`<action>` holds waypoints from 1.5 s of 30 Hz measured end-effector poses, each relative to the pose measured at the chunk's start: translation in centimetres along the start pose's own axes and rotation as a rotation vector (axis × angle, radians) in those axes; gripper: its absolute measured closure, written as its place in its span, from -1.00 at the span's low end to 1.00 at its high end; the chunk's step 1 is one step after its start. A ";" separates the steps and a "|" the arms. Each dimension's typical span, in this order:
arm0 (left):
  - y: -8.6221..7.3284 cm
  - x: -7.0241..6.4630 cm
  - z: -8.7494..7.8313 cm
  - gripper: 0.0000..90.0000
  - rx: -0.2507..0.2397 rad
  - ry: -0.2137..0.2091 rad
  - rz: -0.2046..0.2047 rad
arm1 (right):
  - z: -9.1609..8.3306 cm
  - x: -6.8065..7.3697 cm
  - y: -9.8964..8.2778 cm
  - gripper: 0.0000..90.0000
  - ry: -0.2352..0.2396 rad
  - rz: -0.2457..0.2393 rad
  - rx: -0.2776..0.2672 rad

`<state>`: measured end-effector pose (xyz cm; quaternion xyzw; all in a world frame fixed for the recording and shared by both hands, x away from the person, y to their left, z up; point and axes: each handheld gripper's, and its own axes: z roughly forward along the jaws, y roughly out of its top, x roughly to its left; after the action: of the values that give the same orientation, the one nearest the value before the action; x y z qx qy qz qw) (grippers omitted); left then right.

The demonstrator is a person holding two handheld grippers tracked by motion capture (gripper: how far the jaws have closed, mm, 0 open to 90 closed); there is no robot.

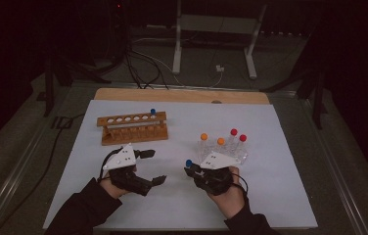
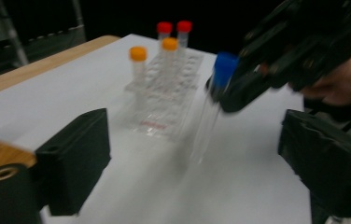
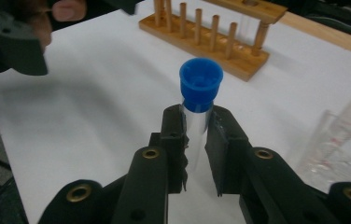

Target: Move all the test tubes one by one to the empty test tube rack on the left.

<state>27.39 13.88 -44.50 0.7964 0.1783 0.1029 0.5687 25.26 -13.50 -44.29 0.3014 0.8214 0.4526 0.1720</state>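
Nearest you, your right gripper (image 3: 194,140) is clamped on a clear tube (image 3: 197,119) just under its blue cap (image 3: 201,83); in its own view both jaws press the glass from either side, with the cap standing free above them. In the high view that same gripper (image 1: 190,171) sits low on the white sheet (image 1: 270,196), right of centre, and the blue cap (image 1: 189,163) pokes out at its left end, towards your other hand. In the left gripper view the tube (image 2: 208,121) hangs tilted from your right gripper (image 2: 239,95), its lower end blurred above the sheet. Your left gripper (image 1: 152,167) lies to the left of it on the sheet, jaws spread wide with nothing between them; in its own view the two black jaws stand far apart at either edge, and the tube is beyond them, not inside. Farther out on the right stands a clear rack (image 1: 238,154) holding two orange-capped tubes (image 1: 204,137) and two red-capped tubes (image 1: 234,132); it is just behind your right gripper. Farther out on the left stands a wooden rack (image 1: 133,128), with one blue-capped tube (image 1: 153,112) upright in a hole near its right end. Beyond the sheet, the bare wooden edge of the table (image 1: 182,95) shows.
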 end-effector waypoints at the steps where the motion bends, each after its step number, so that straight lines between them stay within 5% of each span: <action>1: 0.2 -0.1 0.3 -0.69 -0.007 -0.006 0.004 | 0.2 0.1 0.0 0.71 0.006 -0.003 0.003; 15: 1.4 -1.2 3.5 -0.04 0.010 -0.033 0.049 | 1.2 1.0 -0.2 0.71 0.037 -0.015 0.028; 31: 1.6 -1.5 4.5 0.63 0.046 -0.054 0.086 | 1.2 0.9 -0.2 0.71 0.035 -0.014 0.024; 45: 1.8 -1.4 4.5 0.73 0.042 -0.033 0.113 | 1.1 0.7 -0.2 0.63 0.050 0.002 0.012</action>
<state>28.10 8.92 -44.26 0.8186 0.1257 0.1177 0.5479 25.25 -12.39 -45.09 0.2918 0.8278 0.4553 0.1491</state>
